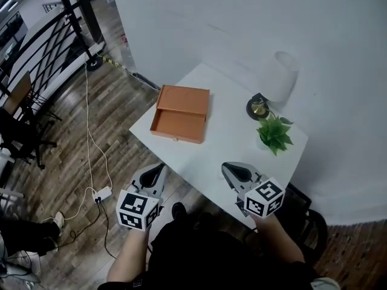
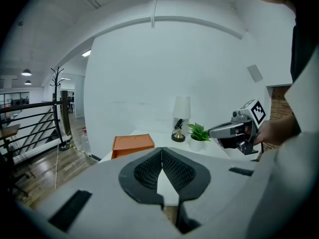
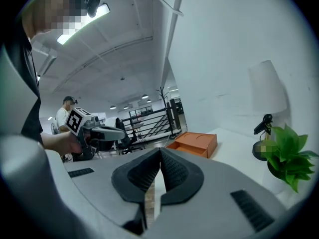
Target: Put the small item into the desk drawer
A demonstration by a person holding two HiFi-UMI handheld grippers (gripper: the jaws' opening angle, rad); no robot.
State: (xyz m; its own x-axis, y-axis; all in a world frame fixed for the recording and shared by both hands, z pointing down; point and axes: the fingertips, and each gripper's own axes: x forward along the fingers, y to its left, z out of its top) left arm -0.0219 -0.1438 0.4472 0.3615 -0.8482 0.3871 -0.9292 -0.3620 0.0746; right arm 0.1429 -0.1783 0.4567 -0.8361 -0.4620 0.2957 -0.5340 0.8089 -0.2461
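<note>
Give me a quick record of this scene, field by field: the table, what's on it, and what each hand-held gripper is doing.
surface: white table against a white wall
drawer: orange drawer unit on the table's left part, its drawer apparently pulled out toward the person
light: lamp with a white shade, by the wall
greenery: potted plant just in front of the lamp
left: left hand-held gripper, jaws together, empty, just off the table's near edge
right: right hand-held gripper, jaws together, empty, over the near edge
</note>
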